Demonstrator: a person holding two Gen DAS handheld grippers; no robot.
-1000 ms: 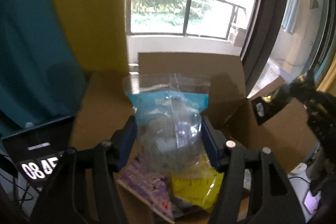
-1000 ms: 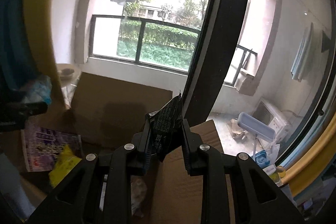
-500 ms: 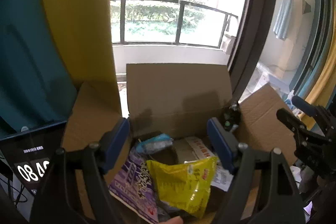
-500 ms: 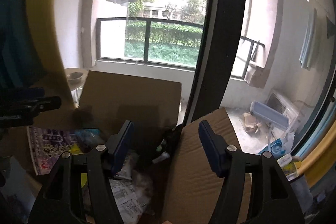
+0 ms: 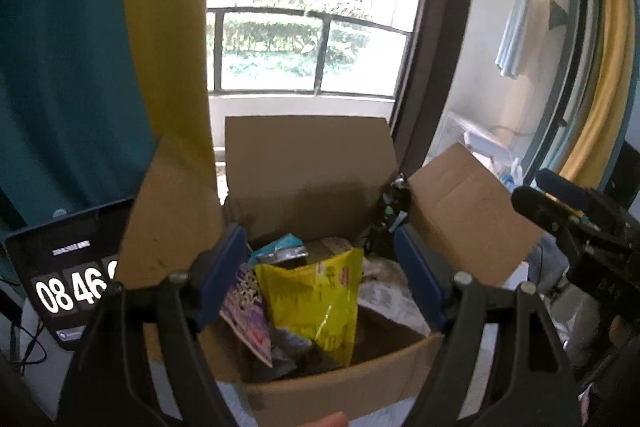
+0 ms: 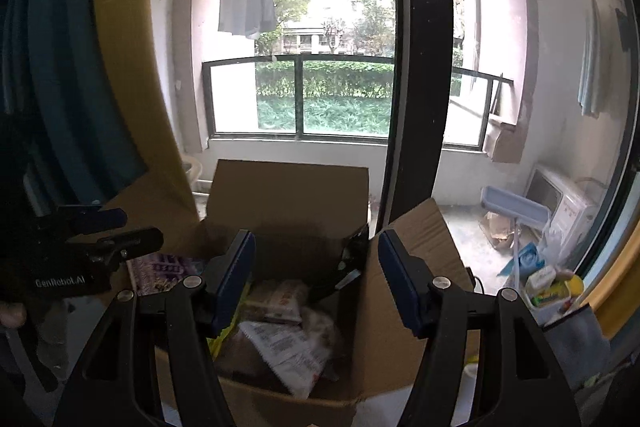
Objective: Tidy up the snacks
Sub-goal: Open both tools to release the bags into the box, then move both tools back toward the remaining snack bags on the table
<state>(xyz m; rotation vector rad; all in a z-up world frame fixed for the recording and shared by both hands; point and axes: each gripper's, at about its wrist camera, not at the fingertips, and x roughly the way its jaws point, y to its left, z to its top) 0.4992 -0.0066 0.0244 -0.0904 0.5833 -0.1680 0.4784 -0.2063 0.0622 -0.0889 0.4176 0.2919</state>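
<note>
Yellow snack bag (image 5: 316, 303) lies in the box (image 5: 344, 391), between left gripper's (image 5: 320, 279) spread fingers.

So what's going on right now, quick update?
Both tongs, left and right, open and empty. Snack packets, yellow bag on top, lie in the cardboard box. Nothing blocking.

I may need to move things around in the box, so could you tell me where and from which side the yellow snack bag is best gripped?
Grip the yellow snack bag by its flat upper edge, coming down from above with the open left gripper. It leans on the other packets in the cardboard box with that edge uppermost and free; its lower end is buried.
</note>
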